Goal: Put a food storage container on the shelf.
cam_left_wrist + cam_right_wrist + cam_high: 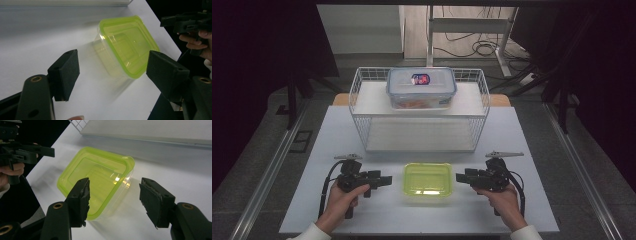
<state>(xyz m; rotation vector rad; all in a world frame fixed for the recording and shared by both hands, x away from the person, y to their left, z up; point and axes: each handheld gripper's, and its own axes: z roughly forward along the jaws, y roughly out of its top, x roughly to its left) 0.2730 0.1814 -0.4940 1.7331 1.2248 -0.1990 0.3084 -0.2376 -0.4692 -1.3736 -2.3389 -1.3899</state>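
Dark curtains close off both sides of the room from my high view, with grey floor, a metal rail along each side and loose cables [484, 47] on the floor beyond the pale grey table [532, 145]. On that table I see a green-lidded clear container [428, 179] near the front edge. Behind the container stands a white wire basket [362, 107], and a clear lock-lid box [421, 87] rests on the basket's shelf. My left gripper [382, 180] sits just left of the container and my right gripper [462, 177] just right of it, both pointing inward and apart from it.

From the left gripper view, I see the jaws of the left gripper [112, 72] spread wide with nothing between the pads; the container [127, 46] lies ahead of them on bare white tabletop [37, 37], with the right gripper [186, 21] past the container.

From the right gripper view, the right gripper [113, 200] also stands wide, holding nothing; the container [100, 175] lies just beyond its jaws, and the basket's corner [78, 123] is behind the container.
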